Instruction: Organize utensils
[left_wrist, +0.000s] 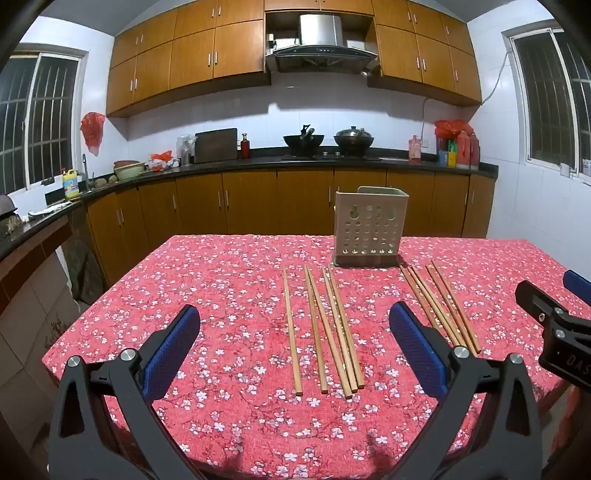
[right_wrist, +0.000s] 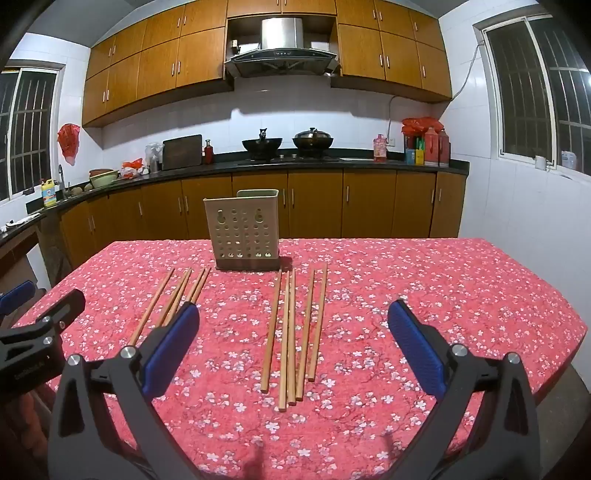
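Note:
Several wooden chopsticks lie in two groups on the red floral tablecloth (left_wrist: 221, 295). The left group (left_wrist: 325, 332) lies in front of my open, empty left gripper (left_wrist: 293, 328). The right group (left_wrist: 439, 306) lies partly behind its right finger. A beige perforated utensil holder (left_wrist: 369, 229) stands upright behind the chopsticks. In the right wrist view the right group (right_wrist: 295, 332) lies in front of my open, empty right gripper (right_wrist: 293, 328), the left group (right_wrist: 173, 299) lies by its left finger, and the holder (right_wrist: 243, 229) stands beyond. Each gripper shows at the other's edge: right gripper (left_wrist: 554, 325), left gripper (right_wrist: 33, 332).
The table's near edge (left_wrist: 258, 469) lies just below both grippers. A kitchen counter (left_wrist: 258, 162) with woks, bottles and a cutting board runs along the back wall, beyond the table's far edge.

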